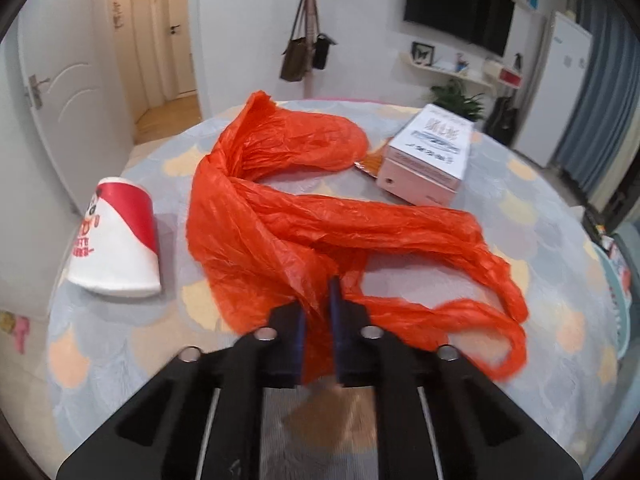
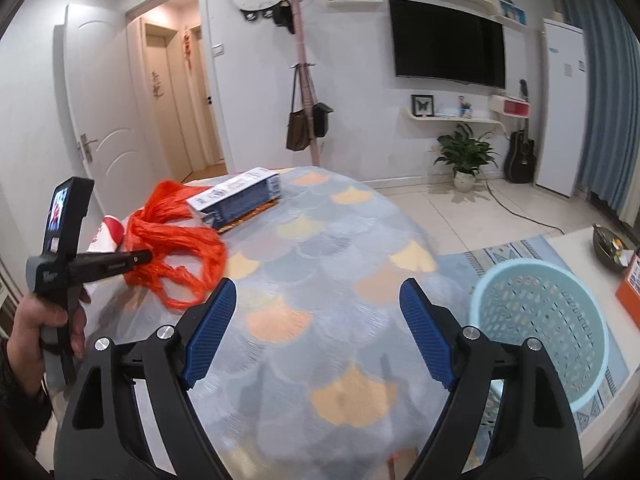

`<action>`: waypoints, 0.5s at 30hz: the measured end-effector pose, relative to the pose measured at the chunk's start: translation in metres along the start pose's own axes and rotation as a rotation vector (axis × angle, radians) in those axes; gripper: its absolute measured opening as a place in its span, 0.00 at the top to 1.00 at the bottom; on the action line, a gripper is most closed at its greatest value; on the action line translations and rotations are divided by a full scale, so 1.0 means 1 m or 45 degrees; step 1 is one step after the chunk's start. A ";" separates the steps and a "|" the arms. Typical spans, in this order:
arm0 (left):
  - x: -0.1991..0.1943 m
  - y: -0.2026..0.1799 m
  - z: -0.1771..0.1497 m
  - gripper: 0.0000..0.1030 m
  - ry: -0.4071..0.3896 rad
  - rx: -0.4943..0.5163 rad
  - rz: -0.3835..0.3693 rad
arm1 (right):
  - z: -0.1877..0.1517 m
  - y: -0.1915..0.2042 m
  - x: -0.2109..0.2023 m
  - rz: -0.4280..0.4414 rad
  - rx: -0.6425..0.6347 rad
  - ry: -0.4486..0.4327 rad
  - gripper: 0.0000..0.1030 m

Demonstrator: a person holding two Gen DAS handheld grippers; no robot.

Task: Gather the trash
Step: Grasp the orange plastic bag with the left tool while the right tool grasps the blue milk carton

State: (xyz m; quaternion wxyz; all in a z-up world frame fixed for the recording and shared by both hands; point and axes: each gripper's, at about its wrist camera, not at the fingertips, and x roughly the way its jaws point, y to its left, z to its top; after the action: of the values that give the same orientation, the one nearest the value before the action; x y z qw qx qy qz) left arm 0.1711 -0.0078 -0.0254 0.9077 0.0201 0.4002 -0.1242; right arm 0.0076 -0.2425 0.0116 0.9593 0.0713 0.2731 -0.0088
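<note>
A crumpled orange plastic bag [image 1: 304,208] lies across the round table; it also shows in the right wrist view [image 2: 176,240]. My left gripper [image 1: 318,300] is shut on the bag's near edge, low over the table; it also shows in the right wrist view [image 2: 140,258]. A red and white paper cup [image 1: 118,236] lies on its side left of the bag. A white and pink box [image 1: 430,156] sits at the far right of the table. My right gripper [image 2: 316,320] is open and empty above the table's near side.
A light blue perforated basket [image 2: 540,328] stands on the floor right of the table [image 2: 320,264]. A flat orange wrapper [image 1: 370,162] pokes out from under the box. A coat stand, a door, a potted plant and a TV are at the back.
</note>
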 end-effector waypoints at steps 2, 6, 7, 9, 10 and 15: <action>-0.012 0.001 -0.007 0.95 -0.025 -0.003 -0.047 | 0.010 0.009 0.009 0.039 0.013 0.021 0.22; -0.037 0.002 -0.029 0.95 -0.088 -0.002 -0.108 | 0.035 0.022 0.032 0.128 0.108 0.075 0.20; -0.040 0.004 -0.035 0.95 -0.091 -0.012 -0.123 | 0.046 0.027 0.042 0.160 0.148 0.098 0.17; -0.038 0.010 -0.044 0.95 -0.094 -0.035 -0.143 | 0.061 0.042 0.061 0.180 0.171 0.145 0.12; -0.038 0.012 -0.048 0.95 -0.093 -0.046 -0.138 | 0.066 0.050 0.070 0.179 0.165 0.165 0.11; -0.031 0.029 -0.047 0.95 -0.062 -0.157 -0.207 | 0.083 0.092 0.132 0.168 0.188 0.276 0.10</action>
State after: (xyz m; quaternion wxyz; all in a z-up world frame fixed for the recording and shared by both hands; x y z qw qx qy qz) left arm 0.1243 0.0336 -0.0364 0.9036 -0.0715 0.3852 -0.1731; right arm 0.1684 -0.1604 0.0238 0.9148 0.1601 0.3685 0.0419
